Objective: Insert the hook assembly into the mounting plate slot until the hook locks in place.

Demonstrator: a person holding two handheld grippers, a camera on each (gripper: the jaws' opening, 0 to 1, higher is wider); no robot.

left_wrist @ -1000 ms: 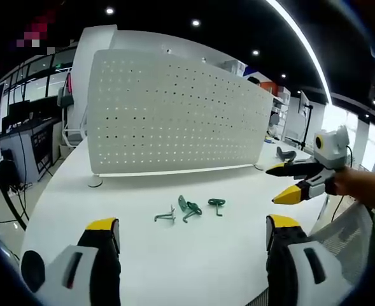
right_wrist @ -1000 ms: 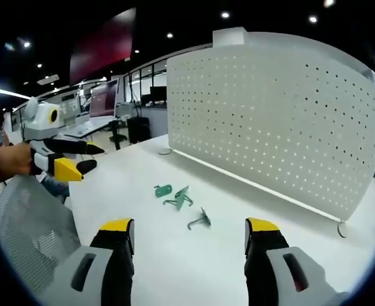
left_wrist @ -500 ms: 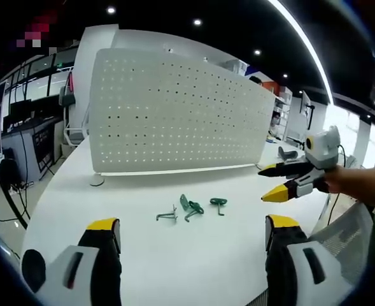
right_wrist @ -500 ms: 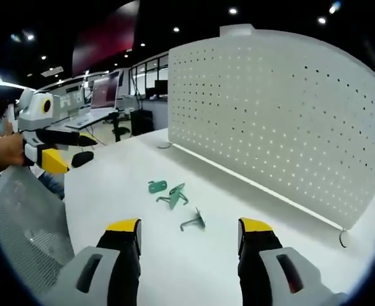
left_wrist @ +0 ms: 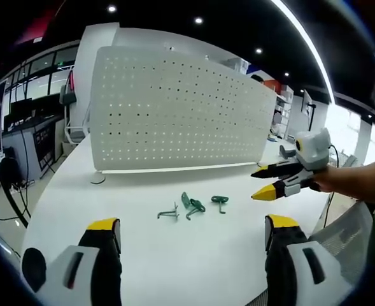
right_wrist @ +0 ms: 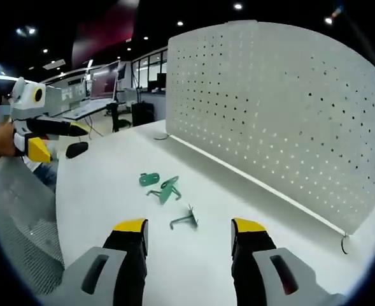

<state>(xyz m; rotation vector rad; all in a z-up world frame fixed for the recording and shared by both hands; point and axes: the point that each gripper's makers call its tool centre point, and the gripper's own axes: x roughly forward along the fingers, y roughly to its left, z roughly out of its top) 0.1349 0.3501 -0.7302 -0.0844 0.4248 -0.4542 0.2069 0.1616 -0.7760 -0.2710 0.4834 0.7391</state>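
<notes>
- While both jaws gape, the left hand-held gripper and right hand-held gripper hover empty over the white worktop.
- Three hooks lie loose before the upright perforated mounting plate, untouched.

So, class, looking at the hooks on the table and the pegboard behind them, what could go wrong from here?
1. The three hooks lie close together, two nearly touching, so the right tongs may nudge or lift more than one.
2. They are thin and lie flat on the table; the open tongs may slip off them.
3. The pegboard has many identical holes, so the hook could easily go into the wrong one.
</notes>
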